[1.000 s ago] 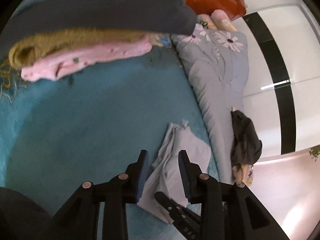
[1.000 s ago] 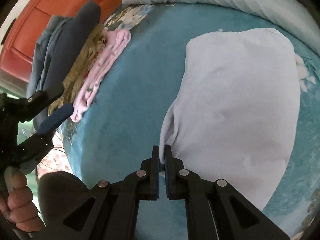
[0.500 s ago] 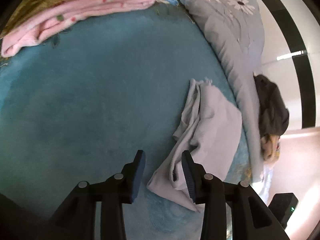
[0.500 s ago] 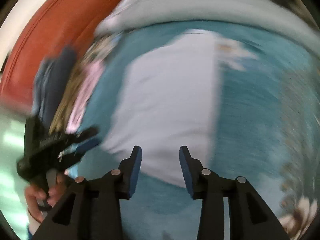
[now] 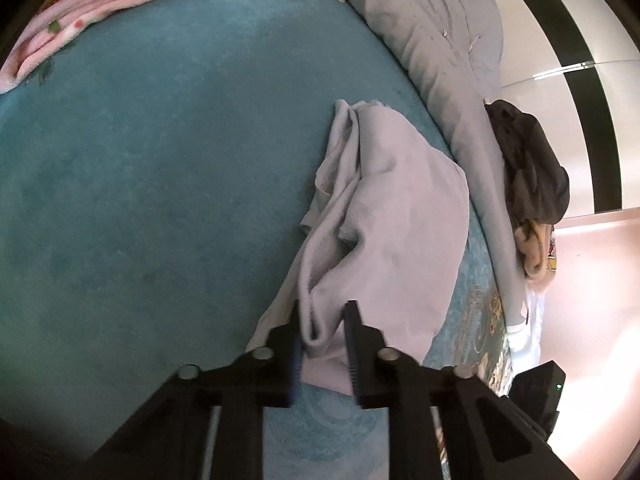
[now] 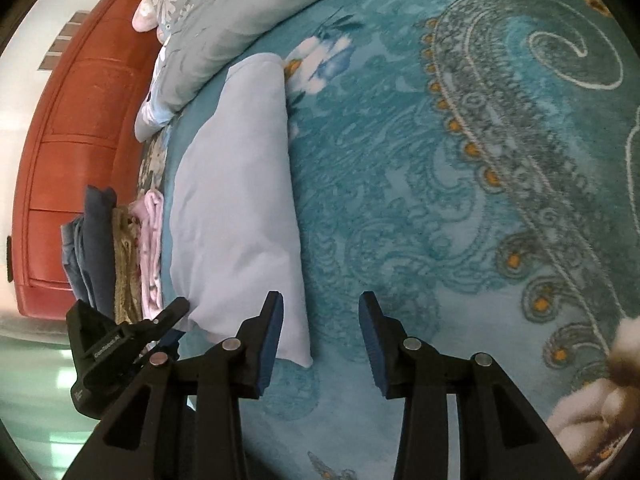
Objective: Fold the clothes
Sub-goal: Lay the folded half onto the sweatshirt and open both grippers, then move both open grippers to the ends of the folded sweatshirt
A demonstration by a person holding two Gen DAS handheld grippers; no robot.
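Note:
A pale lilac garment [image 5: 392, 200] lies folded lengthwise on the teal patterned blanket [image 5: 140, 160]. My left gripper [image 5: 322, 308] is at the garment's near end, and its jaws are closing on a raised fold of cloth that fills the gap between the pads. In the right wrist view the same garment [image 6: 240, 200] shows as a smooth long rectangle. My right gripper [image 6: 320, 300] stands open just off its near right corner, with only blanket between the fingers. The left gripper [image 6: 178, 318] appears there at the garment's near left corner.
A stack of folded clothes [image 6: 120, 248], pink, tan and dark blue, sits on the bed's far side by the red-brown headboard [image 6: 80, 140]. A grey floral duvet [image 5: 432, 40] runs along the bed's edge, with a dark garment [image 5: 532, 172] heaped on it.
The right gripper let go of the garment's edge, opened and swung to its right corner. The left gripper moved down onto the near end and narrowed around a fold.

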